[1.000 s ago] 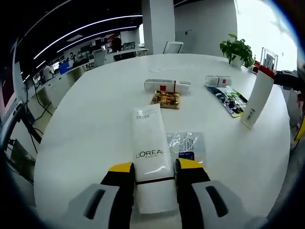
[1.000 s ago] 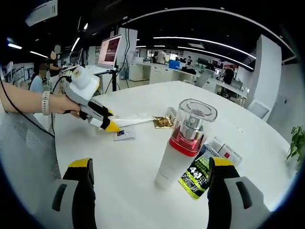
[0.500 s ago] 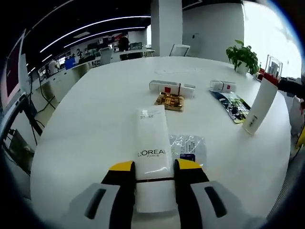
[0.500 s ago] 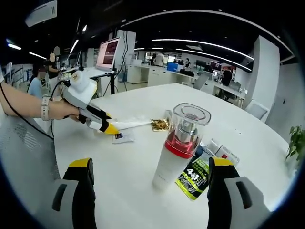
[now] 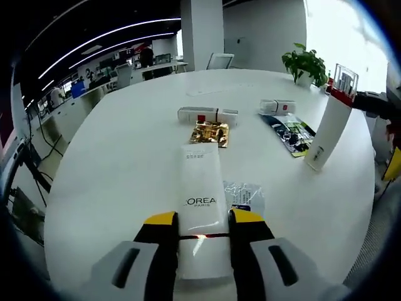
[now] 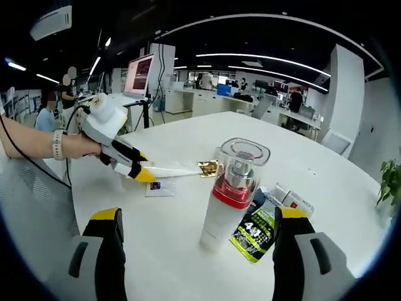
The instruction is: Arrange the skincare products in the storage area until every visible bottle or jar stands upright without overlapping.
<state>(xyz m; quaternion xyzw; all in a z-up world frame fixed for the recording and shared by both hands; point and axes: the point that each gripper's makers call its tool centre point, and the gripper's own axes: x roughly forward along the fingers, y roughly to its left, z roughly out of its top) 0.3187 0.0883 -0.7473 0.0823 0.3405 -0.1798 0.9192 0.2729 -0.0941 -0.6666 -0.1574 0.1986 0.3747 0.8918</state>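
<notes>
While the left gripper (image 5: pixel 199 229) pinches the bottom end of a white L'Oréal tube (image 5: pixel 202 199) between its yellow-tipped fingers (image 5: pixel 160 221), that tube lies nearly flat, its far end reaching out over the white surface (image 5: pixel 113 163); in the right gripper view it appears lifted just off that surface, though I cannot be sure. Just beside the tube, on its right in the left gripper view, a clear sachet (image 5: pixel 244 195) lies flat. Beyond the tube's far end sit a gold foil packet (image 5: pixel 209 132), then a white box with a red mark (image 5: pixel 205 115), and to the right a smaller white box (image 5: pixel 276 106) next to a dark printed pouch (image 5: pixel 289 133).

The right gripper (image 6: pixel 199 251) hangs with its fingers (image 6: pixel 106 221) spread wide and holding nothing, the pump bottle (image 6: pixel 229 194) framed between them but apart from both. That bottle, white with a red collar and clear cap, stands upright on the surface just beside the dark pouch (image 6: pixel 255 231).

By my reading, the task is partly done: the pump bottle already stands upright and overlaps nothing. Left to do is getting the tube on end, in a bare spot well away from the bottle. A potted plant (image 5: pixel 306 65) sits at the far edge.
</notes>
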